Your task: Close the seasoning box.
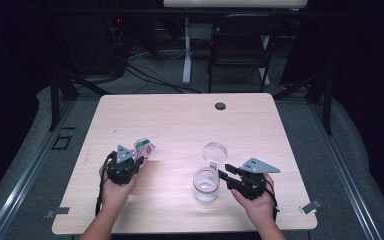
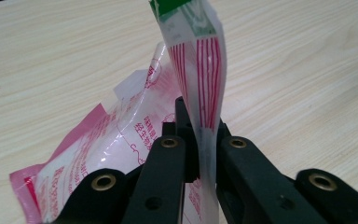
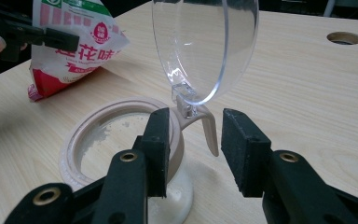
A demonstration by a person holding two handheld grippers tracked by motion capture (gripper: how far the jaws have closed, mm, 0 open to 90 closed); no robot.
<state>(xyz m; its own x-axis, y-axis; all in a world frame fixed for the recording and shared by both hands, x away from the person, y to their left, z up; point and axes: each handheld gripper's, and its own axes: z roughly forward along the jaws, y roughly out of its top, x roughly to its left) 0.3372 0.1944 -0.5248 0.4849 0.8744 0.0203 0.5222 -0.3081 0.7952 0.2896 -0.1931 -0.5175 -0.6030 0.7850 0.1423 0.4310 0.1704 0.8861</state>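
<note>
Left gripper (image 1: 130, 162) sits lower left of the high view, jaws pinched tight on the edge of a thin plastic pouch (image 1: 144, 148), red-and-white with a green top band; pouch sticks up past the jaw tips toward frame centre. In the left gripper view the crinkly glossy film (image 2: 200, 93) rises between the black jaws, the rest sagging lower left onto the pale wood-grain table (image 1: 180, 115). Right gripper (image 1: 223, 176) at lower right, jaws spread around the beige handle (image 3: 208, 133) of a clear round jar (image 1: 206, 185), its transparent hinged lid (image 1: 214, 151) standing open; whether the pads touch the handle is unclear. Both hands come in from the bottom edge, gripping the tool bodies, jaws angled inward.
</note>
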